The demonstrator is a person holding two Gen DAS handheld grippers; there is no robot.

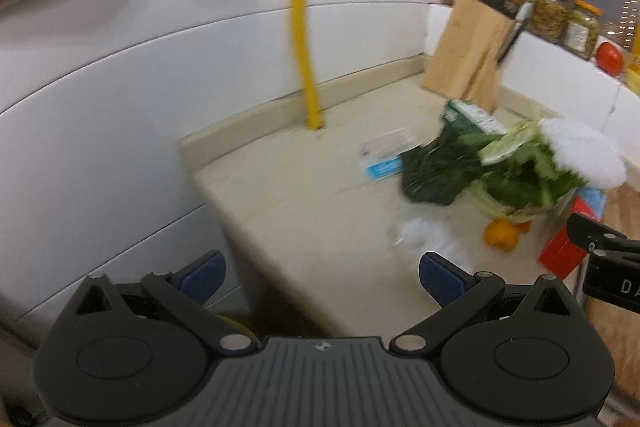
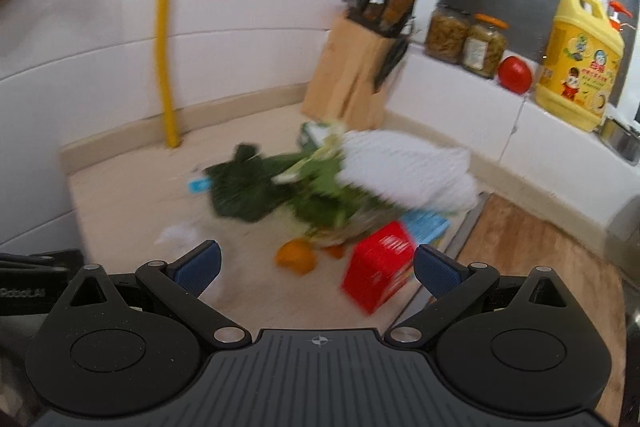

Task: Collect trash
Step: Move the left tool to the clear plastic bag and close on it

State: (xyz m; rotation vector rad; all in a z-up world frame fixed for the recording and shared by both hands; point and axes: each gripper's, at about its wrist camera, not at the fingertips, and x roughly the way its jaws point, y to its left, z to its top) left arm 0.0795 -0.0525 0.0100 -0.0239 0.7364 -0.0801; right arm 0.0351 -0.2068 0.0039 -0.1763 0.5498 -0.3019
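Green leafy vegetable scraps [image 2: 280, 187]: soft, light; I judged the stems the best hold.
Red cardboard box [image 2: 378, 267]: stiff, light.
Left gripper [image 1: 322, 277]: spread, empty.
Right gripper [image 2: 318, 267]: spread, empty.

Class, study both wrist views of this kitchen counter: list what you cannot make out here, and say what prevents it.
- Print on the red box: right wrist view, motion blur.
- What lies under the leafy greens and white cloth: covered in both views.
- Blue-and-white wrapper: text blurred, partly under the greens, left wrist view.
- Jars' labels: too small.
- Right gripper in the left wrist view: cut off by the edge.
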